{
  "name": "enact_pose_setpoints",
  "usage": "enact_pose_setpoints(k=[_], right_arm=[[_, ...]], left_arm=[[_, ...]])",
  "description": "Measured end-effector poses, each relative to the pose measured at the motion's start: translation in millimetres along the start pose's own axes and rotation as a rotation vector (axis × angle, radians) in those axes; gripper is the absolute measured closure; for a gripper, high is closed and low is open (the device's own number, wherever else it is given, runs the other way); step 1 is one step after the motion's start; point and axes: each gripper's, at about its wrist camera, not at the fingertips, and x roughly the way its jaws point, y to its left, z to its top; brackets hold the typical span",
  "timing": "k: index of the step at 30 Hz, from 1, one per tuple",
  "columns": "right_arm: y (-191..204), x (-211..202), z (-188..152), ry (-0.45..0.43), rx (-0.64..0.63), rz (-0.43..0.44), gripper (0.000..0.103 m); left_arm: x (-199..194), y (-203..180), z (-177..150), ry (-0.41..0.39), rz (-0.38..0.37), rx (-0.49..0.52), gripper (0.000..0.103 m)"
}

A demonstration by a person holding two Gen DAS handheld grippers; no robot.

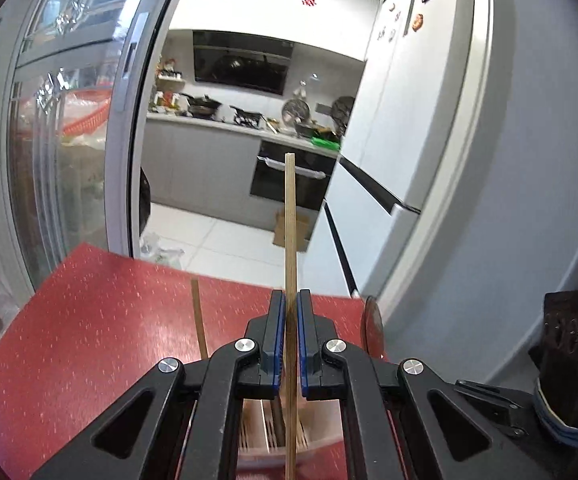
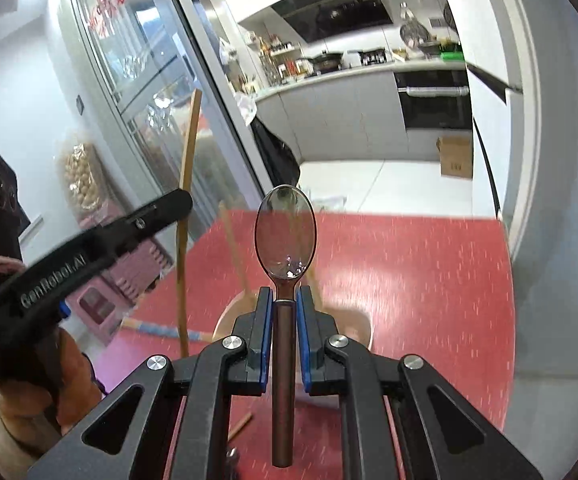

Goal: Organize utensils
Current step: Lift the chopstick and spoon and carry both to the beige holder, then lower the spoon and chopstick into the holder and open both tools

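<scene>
The left claw (image 1: 289, 300) is pinched narrow on a single pale wooden chopstick (image 1: 290, 216), which stands nearly upright between the blue pads and rises well above them. Directly beneath that claw, close to the near edge of the red tabletop (image 1: 89, 320), sits a pale holder (image 1: 273, 440) with more sticks inside, though it is blurred and its dividers are hard to make out. A second, darker chopstick (image 1: 197, 316) leans up from behind the left claw's arm, its lower end hidden. In the right wrist view, the right claw (image 2: 285, 296) is clamped narrow on a spoon (image 2: 285, 232) by its brown handle, the shiny bowl pointing up and away just past the fingertips. Below and behind that claw a pale round bowl (image 2: 359, 322) rests on the tabletop, with sticks slanting out of it. To the left of it the other claw's black arm shows, held by a person's hand (image 2: 21, 400), the long chopstick standing up from it. A small stick end (image 2: 241, 426) lies on the tabletop near the near edge. Past the tabletop's far edge lie a white tiled floor (image 1: 225, 240), a cardboard box (image 2: 455, 156), and a kitchen counter with an oven (image 1: 289, 176) below.
</scene>
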Motion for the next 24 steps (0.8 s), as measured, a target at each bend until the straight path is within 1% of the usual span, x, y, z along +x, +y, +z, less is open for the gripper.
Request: enact_pose_setpoints(k=[5, 9, 13, 17, 19, 24], right_arm=[[-9.4, 26.9, 17.9, -0.059, -0.008, 0.010, 0.091], [-15.4, 48.2, 22.8, -0.095, -0.025, 0.015, 0.091], [-13.5, 66.0, 15.6, -0.129, -0.096, -0.003, 0.091], [-8.8, 80.0, 2.1, -0.154, -0.166, -0.038, 0.091], [-9.2, 86.4, -1.8, -0.151, -0.179, -0.044, 0.091], [-13.0, 93.3, -14.5, -0.158, -0.191, -0.041, 0.091]], left_arm=[[21.6, 1.1, 3.6, -0.038, 0.054, 0.023, 0.069], [39.4, 9.3, -2.1, -0.048, 0.092, 0.000, 0.069], [51.2, 16.7, -8.2, -0.069, 0.139, -0.017, 0.069], [57.7, 18.0, -16.6, -0.079, 0.167, 0.004, 0.069], [60.8, 18.0, -22.1, -0.078, 0.182, 0.015, 0.069], [61.5, 17.3, -34.7, -0.063, 0.192, 0.042, 0.069]])
